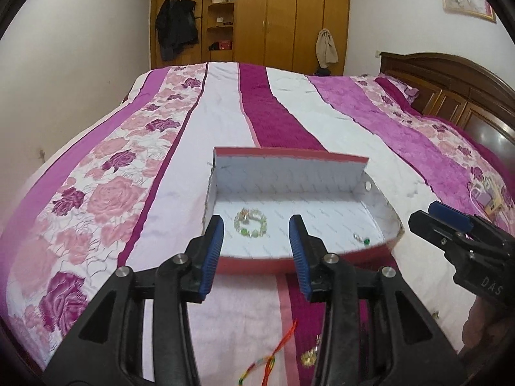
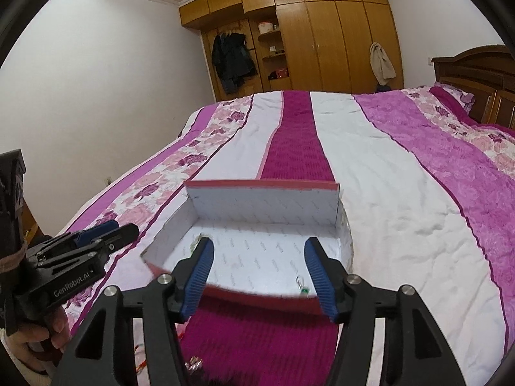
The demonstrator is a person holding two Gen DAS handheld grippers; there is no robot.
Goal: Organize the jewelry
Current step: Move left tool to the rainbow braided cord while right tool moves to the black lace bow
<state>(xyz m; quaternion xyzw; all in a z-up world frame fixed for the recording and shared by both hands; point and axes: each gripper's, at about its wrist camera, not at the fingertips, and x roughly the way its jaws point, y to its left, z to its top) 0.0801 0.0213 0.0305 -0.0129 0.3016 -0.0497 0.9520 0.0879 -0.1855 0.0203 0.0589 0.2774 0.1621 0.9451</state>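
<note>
- Box (image 1: 383,225): open, red outside, white patterned lining, lid upright at the far side; it sits on the bedspread (image 1: 199,148), on the white and dark-magenta stripes.
- Contents: a green-beaded bracelet (image 1: 251,223) lies on the floor of the box toward its left; a small ring with a green stone (image 1: 361,238) lies near the front right corner, well apart from the bracelet. The rest of the floor is bare.
- Still outside: a red-and-yellow cord (image 1: 270,353) and a small gold piece (image 1: 309,358) lie on the bedspread just in front of the box, under the left gripper.
- Left gripper (image 1: 256,255): jaws narrowly parted, nothing between the pads; it hangs over the front wall of the box.
- Right gripper (image 2: 257,276): jaws moderately wide, empty, above the same front wall, beside the left one.
- Step in hand, as judged: two pieces are stowed and both tools are free, so this is the interval between a placement and the next pick.
- Next move, as judged: lower a gripper to the cord or the gold piece; both are thin and lie flat on soft cloth, so the pads may pinch fabric or miss.
</note>
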